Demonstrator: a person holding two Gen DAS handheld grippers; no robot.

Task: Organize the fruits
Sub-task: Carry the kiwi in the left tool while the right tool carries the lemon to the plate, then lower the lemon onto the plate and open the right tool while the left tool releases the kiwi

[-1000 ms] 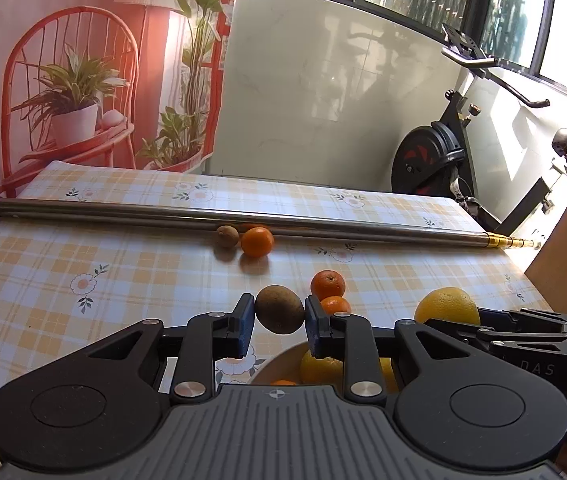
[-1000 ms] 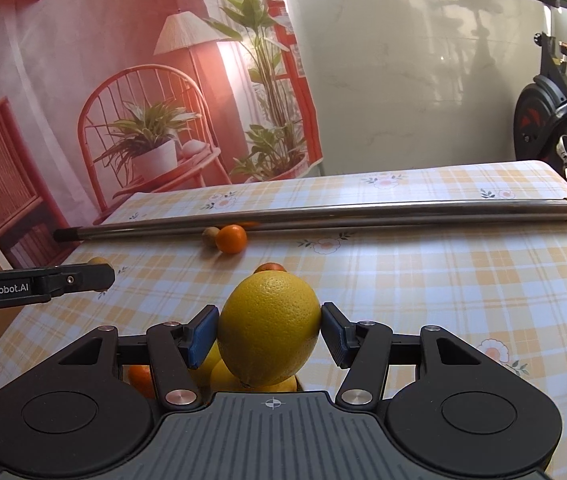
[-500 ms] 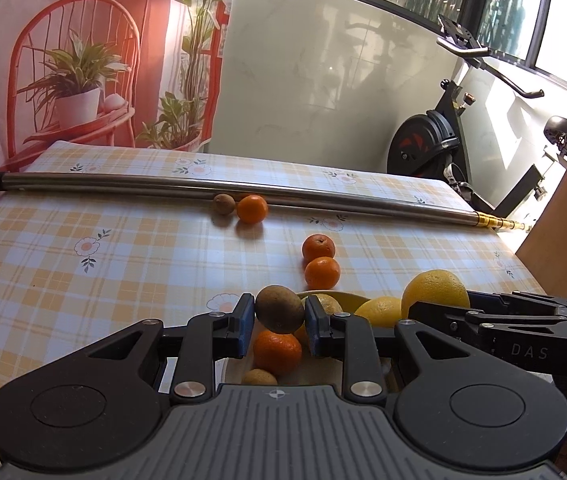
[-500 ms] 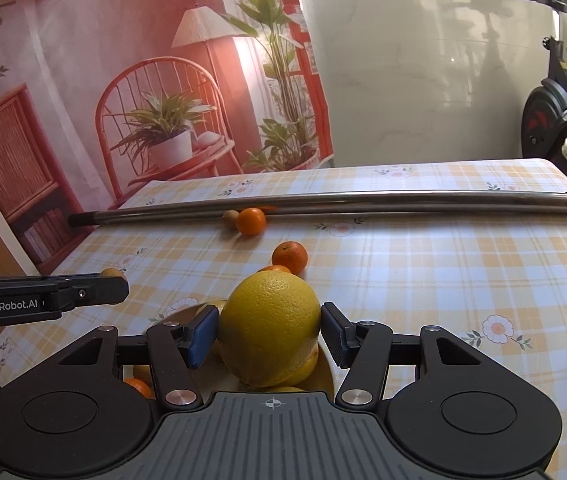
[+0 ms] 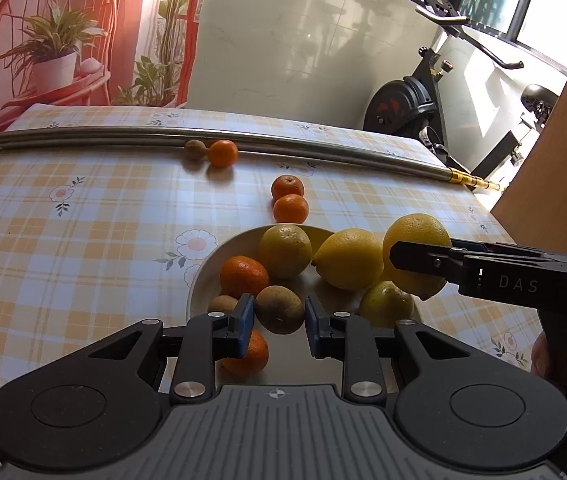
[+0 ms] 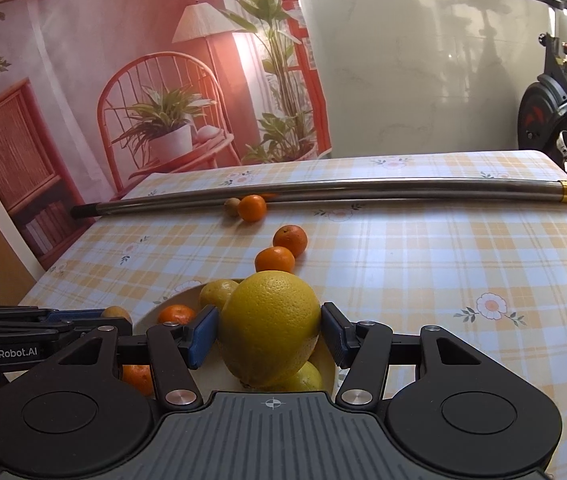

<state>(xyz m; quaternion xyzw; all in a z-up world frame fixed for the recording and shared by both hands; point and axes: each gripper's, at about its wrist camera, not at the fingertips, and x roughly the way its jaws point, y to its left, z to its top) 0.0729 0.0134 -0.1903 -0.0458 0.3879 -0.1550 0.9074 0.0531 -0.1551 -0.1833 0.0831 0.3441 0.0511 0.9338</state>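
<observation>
My left gripper (image 5: 277,318) is shut on a brown kiwi (image 5: 279,309) and hangs over the near part of a white bowl (image 5: 203,272). In the bowl lie lemons (image 5: 349,258), tangerines (image 5: 243,276) and another kiwi (image 5: 222,304). My right gripper (image 6: 269,330) is shut on a big yellow lemon (image 6: 269,322) above the bowl's right side (image 6: 329,360); from the left wrist view that held lemon (image 5: 415,236) hangs beside the bowl's pile. Two tangerines (image 5: 290,198) lie just beyond the bowl. Another tangerine (image 5: 223,153) and a small kiwi (image 5: 194,149) rest against a metal pole.
A long metal pole (image 5: 283,146) lies across the far part of the checked tablecloth (image 5: 83,220). An exercise bike (image 5: 423,112) stands past the table's far right corner. A wooden panel (image 5: 555,160) rises at the right. A hand (image 5: 563,360) grips the right tool.
Both grippers have come nearer over the bowl with their fruit still held. The left one tipped downward, so the bowl's contents now show beyond the kiwi.
</observation>
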